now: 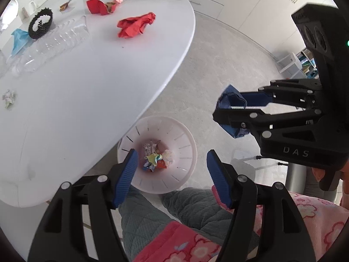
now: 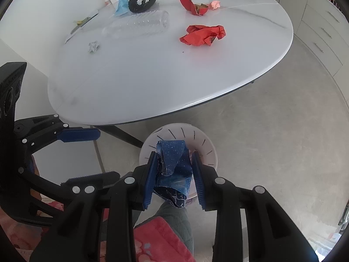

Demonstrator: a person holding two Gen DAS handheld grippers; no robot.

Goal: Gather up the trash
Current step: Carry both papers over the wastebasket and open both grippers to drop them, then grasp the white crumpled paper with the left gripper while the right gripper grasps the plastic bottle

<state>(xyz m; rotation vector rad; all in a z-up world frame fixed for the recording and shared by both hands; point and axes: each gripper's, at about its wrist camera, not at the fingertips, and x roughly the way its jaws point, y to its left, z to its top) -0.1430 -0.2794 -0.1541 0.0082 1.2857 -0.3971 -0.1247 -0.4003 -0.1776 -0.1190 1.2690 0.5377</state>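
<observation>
Left tongs [image 1: 172, 172] stand apart and empty above the white bin [image 1: 187, 152]. Right tongs [image 2: 174, 174] clamp a crumpled blue wrapper [image 2: 174, 159] over the bin's near rim; released here, it may snag a pad or miss. More trash remains on the counter [image 2: 152, 76].

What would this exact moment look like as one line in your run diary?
left claw: open, empty, above bin | right claw: shut on blue wrapper, over bin | red papers on table
</observation>
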